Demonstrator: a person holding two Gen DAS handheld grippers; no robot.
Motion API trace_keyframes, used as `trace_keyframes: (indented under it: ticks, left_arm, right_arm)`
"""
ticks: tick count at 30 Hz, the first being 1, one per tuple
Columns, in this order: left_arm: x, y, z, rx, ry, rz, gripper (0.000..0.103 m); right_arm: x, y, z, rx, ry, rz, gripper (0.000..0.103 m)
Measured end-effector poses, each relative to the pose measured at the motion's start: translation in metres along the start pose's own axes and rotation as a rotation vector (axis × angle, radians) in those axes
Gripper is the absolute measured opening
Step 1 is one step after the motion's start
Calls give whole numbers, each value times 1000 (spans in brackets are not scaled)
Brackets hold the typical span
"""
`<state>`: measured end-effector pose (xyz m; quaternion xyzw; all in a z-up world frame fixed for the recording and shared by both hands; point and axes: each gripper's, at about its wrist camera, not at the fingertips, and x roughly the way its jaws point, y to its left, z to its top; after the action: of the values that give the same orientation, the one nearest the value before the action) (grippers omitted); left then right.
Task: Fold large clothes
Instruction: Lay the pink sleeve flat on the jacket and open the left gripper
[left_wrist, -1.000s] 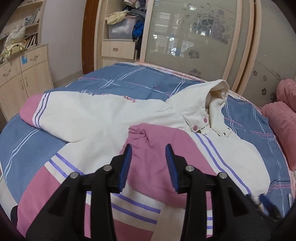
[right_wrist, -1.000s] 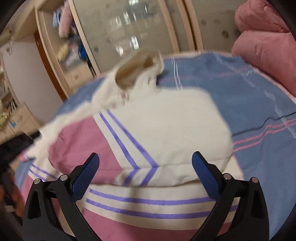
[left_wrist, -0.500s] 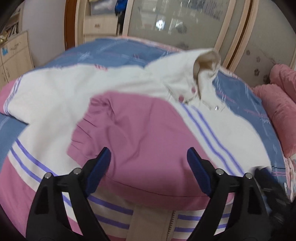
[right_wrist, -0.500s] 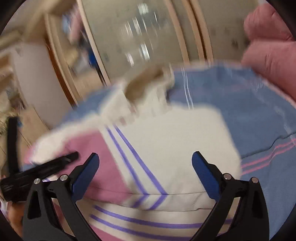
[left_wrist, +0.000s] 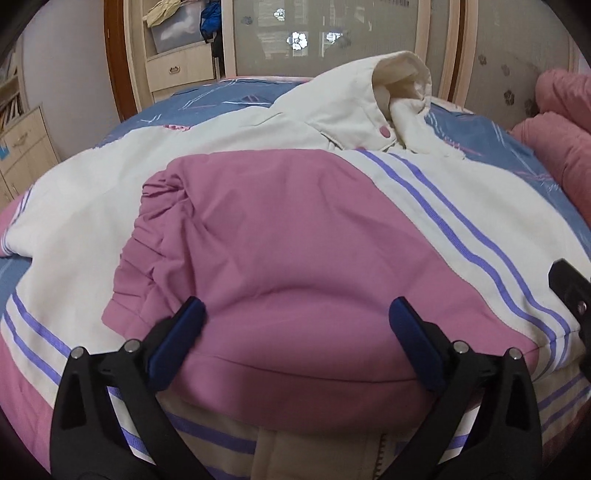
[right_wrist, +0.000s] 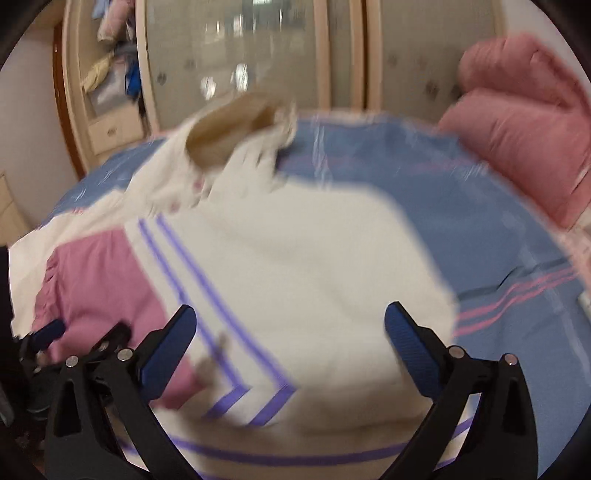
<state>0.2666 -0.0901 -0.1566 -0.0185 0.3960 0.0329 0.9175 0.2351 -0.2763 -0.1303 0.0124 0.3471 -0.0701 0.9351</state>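
Lying spread across the bed, the jacket has its pink sleeve folded over its front, and the left gripper, jaws just opened wide and empty, and right gripper, also released, probably next take the near hem.

Black tool arms (blue-padded, apparently)

Left gripper angled down over the padded pink-and-cream jacket, fingers just spread wide, nothing between. Right gripper likewise splayed, empty.
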Motion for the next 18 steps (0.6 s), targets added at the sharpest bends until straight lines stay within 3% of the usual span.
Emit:
trace_keyframes:
  ticks: [3,9,10,13,14,16,18]
  left_arm:
    - [0,-2,-1,3,0,3,101]
    - [-1,-3,1,3,-1,7,101]
    - [-9,-2,3,-6,-31,19,101]
    - [-47,-2,15,-15,-236,34,101]
    - [-49,-5,21,3,-249,53,101]
    - [-31,-10,30,47,-159,79,101]
    - [-4,-5,26,20,-58,91,101]
  right_arm:
    - [35,1,-9,-16,178,-6,102]
    - [36,5,-9,-48,175,-24,102]
    - [37,4,-7,-45,176,-16,102]
    - [38,2,-8,-40,173,-10,102]
    - [38,2,-7,-44,173,-13,102]
    - [34,4,-9,-47,174,-18,102]
    - [30,5,-11,-42,167,-19,102]
